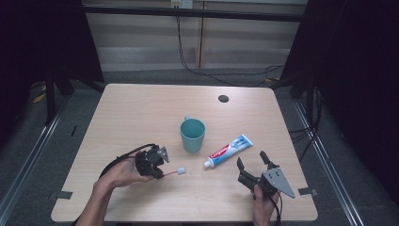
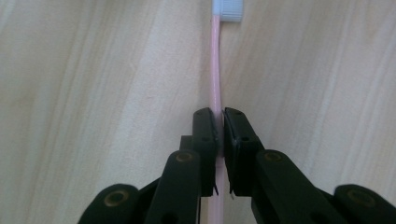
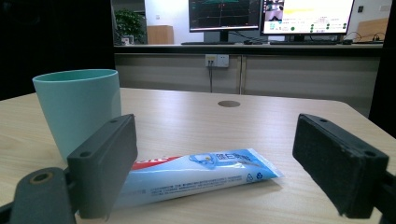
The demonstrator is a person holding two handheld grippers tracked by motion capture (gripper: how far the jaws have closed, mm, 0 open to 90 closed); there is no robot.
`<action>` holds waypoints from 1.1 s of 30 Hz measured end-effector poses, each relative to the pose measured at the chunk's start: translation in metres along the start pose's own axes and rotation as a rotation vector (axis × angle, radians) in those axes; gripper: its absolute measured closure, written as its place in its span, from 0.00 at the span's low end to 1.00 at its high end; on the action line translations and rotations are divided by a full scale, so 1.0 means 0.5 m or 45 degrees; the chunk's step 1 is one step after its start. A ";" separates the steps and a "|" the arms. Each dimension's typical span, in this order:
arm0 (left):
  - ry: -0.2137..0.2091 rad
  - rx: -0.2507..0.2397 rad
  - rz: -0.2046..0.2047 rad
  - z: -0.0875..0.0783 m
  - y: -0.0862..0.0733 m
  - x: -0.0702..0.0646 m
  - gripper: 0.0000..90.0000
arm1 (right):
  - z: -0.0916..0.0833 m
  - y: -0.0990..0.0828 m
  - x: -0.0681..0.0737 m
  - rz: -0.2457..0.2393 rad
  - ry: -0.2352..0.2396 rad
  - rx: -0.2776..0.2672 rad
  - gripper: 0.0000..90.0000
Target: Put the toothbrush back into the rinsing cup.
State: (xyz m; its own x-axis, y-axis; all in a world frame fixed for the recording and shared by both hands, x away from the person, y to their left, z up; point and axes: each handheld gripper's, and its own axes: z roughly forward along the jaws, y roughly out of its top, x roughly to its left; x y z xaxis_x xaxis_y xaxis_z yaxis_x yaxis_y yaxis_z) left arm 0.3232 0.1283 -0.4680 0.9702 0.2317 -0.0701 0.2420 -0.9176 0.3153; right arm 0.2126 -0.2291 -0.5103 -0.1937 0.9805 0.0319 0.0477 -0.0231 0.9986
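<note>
Left gripper (image 2: pixel 219 122) pinched tight on pink toothbrush (image 2: pixel 215 79) handle, jaws either side. Brush lies level over table (image 1: pixel 141 108), white head (image 1: pixel 181 171) pointing toward toothpaste (image 1: pixel 228 150); whether it touches the wood is unclear. Right gripper (image 1: pixel 251 159) wide, nothing in it, just behind tube. Cup (image 1: pixel 192 134) upright mid-table
</note>
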 end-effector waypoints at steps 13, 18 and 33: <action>-0.067 -0.247 -0.032 -0.044 -0.010 0.002 0.93 | 0.000 0.000 0.000 -0.001 -0.002 0.001 0.15; -0.069 -0.315 -0.009 -0.061 -0.013 -0.001 0.93 | 0.000 0.000 0.000 0.001 0.000 0.000 0.15; -0.071 -0.568 -0.042 -0.101 -0.015 -0.002 0.93 | 0.000 0.000 -0.001 0.002 -0.001 -0.003 0.15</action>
State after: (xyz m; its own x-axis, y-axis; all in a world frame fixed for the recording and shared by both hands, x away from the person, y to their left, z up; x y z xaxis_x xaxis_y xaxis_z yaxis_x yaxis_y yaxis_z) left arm 0.3201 0.1511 -0.4224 0.9640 0.2295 -0.1340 0.2572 -0.6784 0.6882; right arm 0.2128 -0.2295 -0.5103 -0.1930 0.9806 0.0333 0.0461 -0.0249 0.9986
